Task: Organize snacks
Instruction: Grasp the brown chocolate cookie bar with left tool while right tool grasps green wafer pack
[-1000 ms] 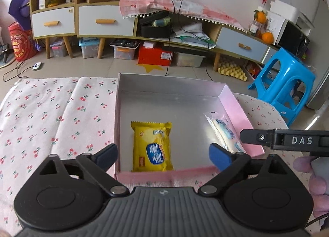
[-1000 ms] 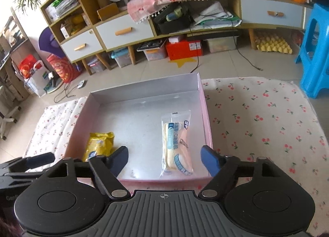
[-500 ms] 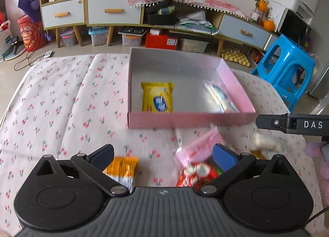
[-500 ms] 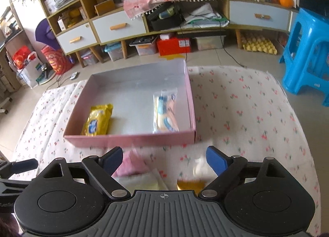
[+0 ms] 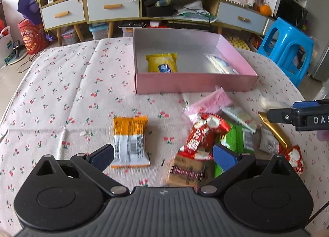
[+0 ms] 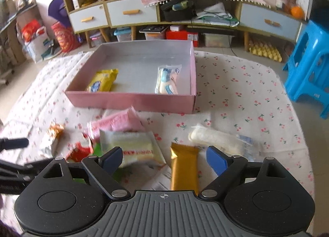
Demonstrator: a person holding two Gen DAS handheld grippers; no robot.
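A pink box [image 5: 195, 82] [image 6: 131, 101] holds a yellow packet [image 5: 161, 63] [image 6: 101, 80] and a clear packet [image 5: 222, 64] [image 6: 167, 80]. In front of it lies a pile of loose snacks: an orange-and-white packet [image 5: 129, 141], a red packet [image 5: 202, 136], a pink packet [image 5: 209, 102] [image 6: 117, 122], a gold bar [image 6: 184, 167] and a white roll [image 6: 216, 140]. My left gripper [image 5: 162, 157] is open and empty above the orange and red packets. My right gripper [image 6: 164, 159] is open and empty above the gold bar.
The table has a cherry-print cloth [image 5: 61, 93] [image 6: 246, 93]. A blue stool [image 5: 287, 51] [image 6: 308, 68] stands at the right. Cabinets with drawers [image 5: 111, 8] line the far wall.
Both grippers have pulled back from the box toward the near side of the table. The loose snacks have come into view below them. Both stay open.
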